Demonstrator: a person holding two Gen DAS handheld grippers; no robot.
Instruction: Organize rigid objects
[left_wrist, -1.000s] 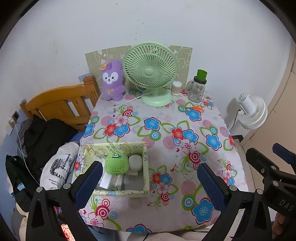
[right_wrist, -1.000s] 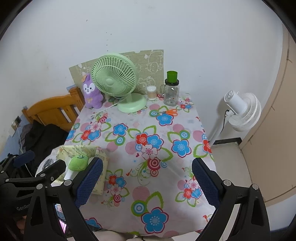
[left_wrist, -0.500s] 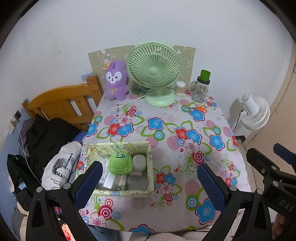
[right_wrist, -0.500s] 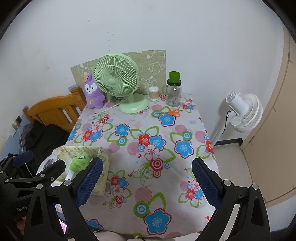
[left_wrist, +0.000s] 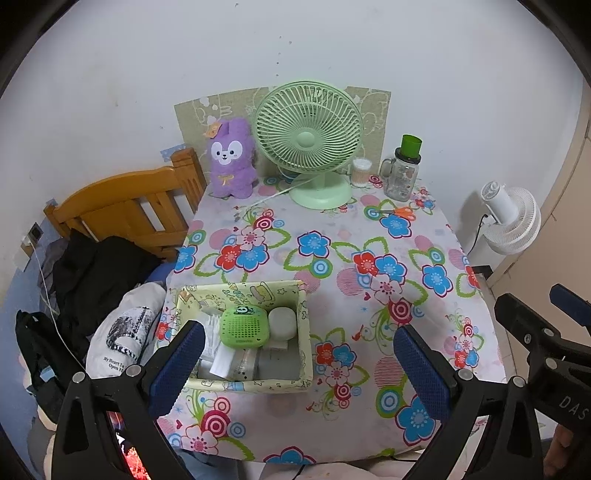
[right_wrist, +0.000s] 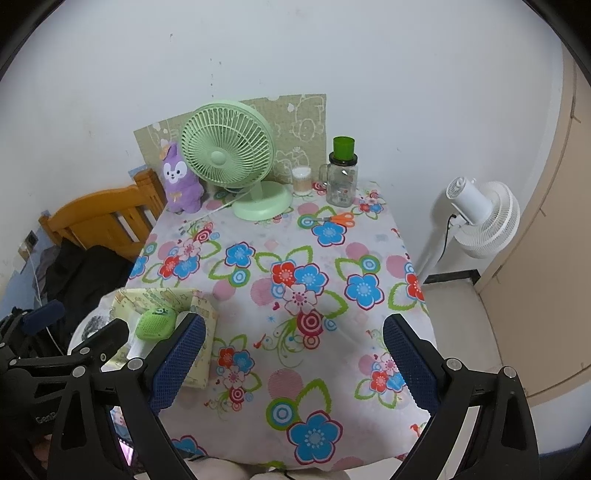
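A pale yellow storage box stands at the near left of the flowered table; it also shows in the right wrist view. It holds a green perforated gadget, a white round jar and some papers. Orange-handled scissors lie at the far right, near a clear jar with a green lid and a cotton swab tub. My left gripper is open and empty above the near edge, over the box. My right gripper is open and empty to its right.
A green desk fan and a purple plush stand at the back by the wall. A wooden headboard and dark clothes lie left of the table. A white floor fan stands to the right.
Both grippers have shifted slightly back and left, so the table and box sit a little further right in both views. Both stay open and empty.
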